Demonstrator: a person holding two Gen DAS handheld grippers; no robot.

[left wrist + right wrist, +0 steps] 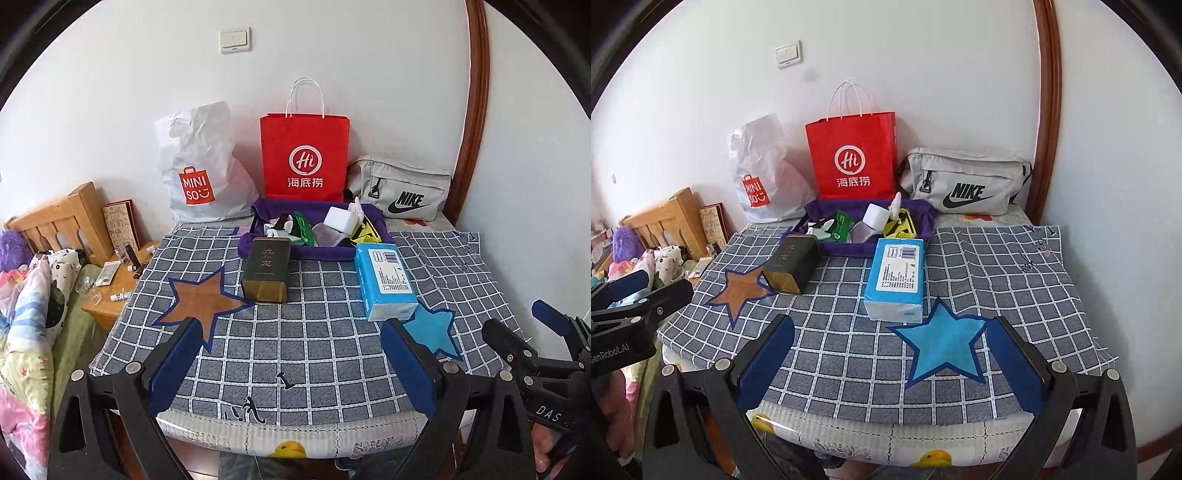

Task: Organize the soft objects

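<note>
A blue tissue pack (386,281) (897,278) lies on the checked cloth near a blue star (942,341). A dark tin box (266,269) (792,263) lies by a brown star (201,301). Behind them a purple tray (317,253) (846,248) holds several small items. At the back stand a white Miniso bag (201,170) (764,173), a red paper bag (304,157) (853,157) and a grey Nike pouch (402,190) (964,182). My left gripper (291,365) and my right gripper (890,365) are open and empty over the table's near edge.
A wooden headboard (59,221) and a bedside shelf (114,284) with small bottles and a book stand to the left, beside bedding (26,314). A brown door frame (474,110) runs up the right. The wall is close behind the bags.
</note>
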